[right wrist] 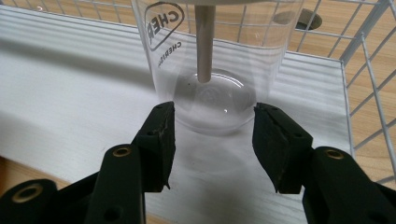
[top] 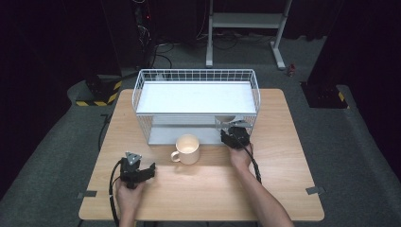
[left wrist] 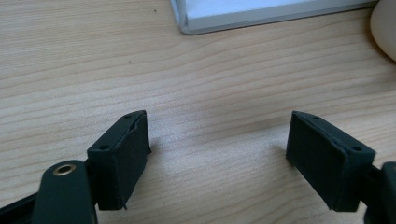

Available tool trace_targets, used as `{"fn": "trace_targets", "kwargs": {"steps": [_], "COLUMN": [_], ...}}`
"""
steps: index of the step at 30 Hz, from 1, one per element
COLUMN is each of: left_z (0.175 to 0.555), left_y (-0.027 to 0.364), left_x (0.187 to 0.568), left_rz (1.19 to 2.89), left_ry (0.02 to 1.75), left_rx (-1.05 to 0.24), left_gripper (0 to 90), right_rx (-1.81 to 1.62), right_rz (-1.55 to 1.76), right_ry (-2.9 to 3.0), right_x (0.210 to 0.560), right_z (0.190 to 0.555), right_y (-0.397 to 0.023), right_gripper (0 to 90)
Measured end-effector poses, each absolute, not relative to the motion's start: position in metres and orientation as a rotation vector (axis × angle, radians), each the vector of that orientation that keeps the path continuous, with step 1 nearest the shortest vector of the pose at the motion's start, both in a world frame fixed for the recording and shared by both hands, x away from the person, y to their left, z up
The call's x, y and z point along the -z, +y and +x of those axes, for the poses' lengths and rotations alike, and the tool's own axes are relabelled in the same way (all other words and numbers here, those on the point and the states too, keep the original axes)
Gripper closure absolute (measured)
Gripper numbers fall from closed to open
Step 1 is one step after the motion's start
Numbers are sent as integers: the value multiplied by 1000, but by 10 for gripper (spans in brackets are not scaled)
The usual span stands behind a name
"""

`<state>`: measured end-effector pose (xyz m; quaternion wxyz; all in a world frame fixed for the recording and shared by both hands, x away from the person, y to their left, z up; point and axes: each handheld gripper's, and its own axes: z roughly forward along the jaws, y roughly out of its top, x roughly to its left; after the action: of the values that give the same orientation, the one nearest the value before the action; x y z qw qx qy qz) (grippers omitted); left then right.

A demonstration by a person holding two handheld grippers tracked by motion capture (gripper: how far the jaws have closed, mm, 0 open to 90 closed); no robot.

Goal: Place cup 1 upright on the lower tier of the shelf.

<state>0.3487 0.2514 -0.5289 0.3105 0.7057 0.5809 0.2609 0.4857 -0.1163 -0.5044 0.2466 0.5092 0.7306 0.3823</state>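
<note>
Two grippers at a wooden table (top: pixel 283 175), one per hand.

Item 1: right gripper (right wrist: pixel 212 135). Seen from above at the front right corner of the rack (top: pixel 142 90), reaching into its lower tier. Jaws closed on the base of a clear glass (right wrist: pixel 217 60), one pad against each side of the rounded bottom. No earlier picture to compare.

Item 2: glass. Clear, upright, standing on the rack's white lower shelf (right wrist: pixel 60 93), near the shelf's wire side wall. Dark printed lettering on its side, partly legible only. A pale straight stick (right wrist: pixel 204 42) stands inside it, its lower end at the bottom of the glass. In the high view the glass is mostly hidden under the upper shelf; only a pale rounded shape shows just above the right gripper (top: pixel 235 135).

Item 3: left gripper (top: pixel 137 171). Near the front left of the table, well apart from the rack. Jaws stand wide apart, with bare wood between them; nothing held. Its own view shows the pads (left wrist: pixel 123 154) just over the tabletop.

Item 4: mug (top: pixel 187 149). Cream, upright, handle turned to the left in the high view. Stands on the table just in front of the rack, between the two grippers.

Item 5: rack. White wire, two tiers, at the far middle of the table.
</note>
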Motion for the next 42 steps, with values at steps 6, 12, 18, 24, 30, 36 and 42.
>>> {"fn": "trace_targets", "kwargs": {"steps": [6, 12, 18, 24, 30, 36, 42], "left_z": [349, 349, 349, 349, 349, 349, 349], "left_y": [251, 251, 251, 251, 251, 251, 251], "left_x": [529, 529, 529, 529, 529, 529, 529], "left_rz": [1862, 1862, 1863, 1864, 1863, 1862, 1863], "left_ry": [1535, 1535, 1534, 1533, 1534, 1535, 1534], "left_rx": [-688, -688, -689, -690, -689, -688, -689], "left_gripper": [215, 215, 215, 215, 215, 215, 215], "right_rx": [-1020, -1017, -1041, -1068, -1088, -1140, -1178], "right_rz": [1383, 1376, 1349, 1333, 1320, 1271, 1257], "right_ry": [1993, 2001, 2016, 2027, 2032, 2043, 2061], "right_x": [503, 503, 500, 498, 497, 494, 493], "right_z": [489, 490, 483, 475, 467, 457, 451], "right_y": [-115, -115, -114, -119, -125, -131, -135], "right_gripper": [531, 534, 518, 491, 488, 459, 395]}}
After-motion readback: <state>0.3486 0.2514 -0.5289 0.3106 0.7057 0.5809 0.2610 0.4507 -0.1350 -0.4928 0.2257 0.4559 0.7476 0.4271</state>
